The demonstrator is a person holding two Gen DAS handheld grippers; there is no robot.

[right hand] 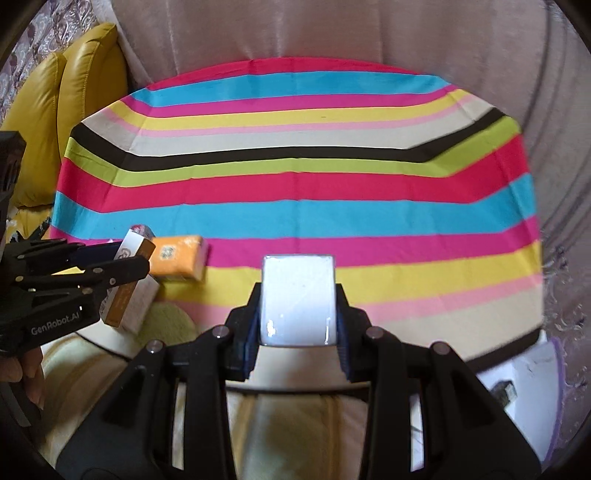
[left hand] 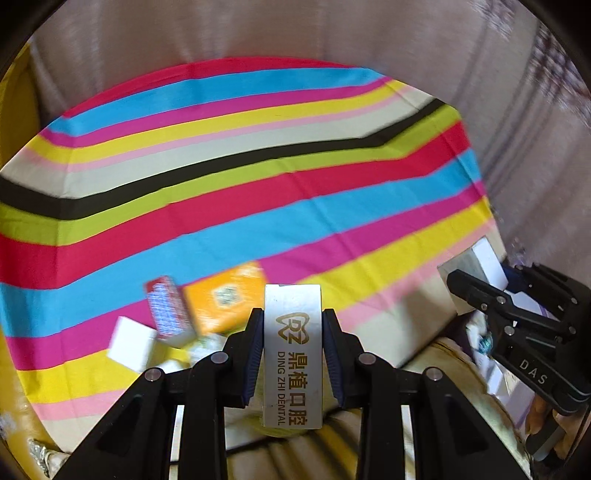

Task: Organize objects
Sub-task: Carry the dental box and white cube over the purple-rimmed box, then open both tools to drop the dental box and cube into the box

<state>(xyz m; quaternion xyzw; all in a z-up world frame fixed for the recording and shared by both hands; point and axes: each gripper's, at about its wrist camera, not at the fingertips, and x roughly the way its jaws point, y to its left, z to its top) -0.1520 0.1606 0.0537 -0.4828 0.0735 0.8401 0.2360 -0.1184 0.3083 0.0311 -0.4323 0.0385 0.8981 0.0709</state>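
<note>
My left gripper is shut on a silver box with gold "DING ZHI DENTAL" lettering, held upright above the striped cloth. In the right wrist view that box shows an orange-brown side, with the left gripper around it. My right gripper is shut on a plain white box; it also shows at the right edge of the left wrist view as the right gripper with the white box. An orange box, a red-and-white box and a small white box lie on the cloth.
The striped cloth covers a round surface. Yellow leather cushions stand at the back left, a grey curtain behind. A white sheet with a purple edge lies at the lower right. A cream cushion is below the grippers.
</note>
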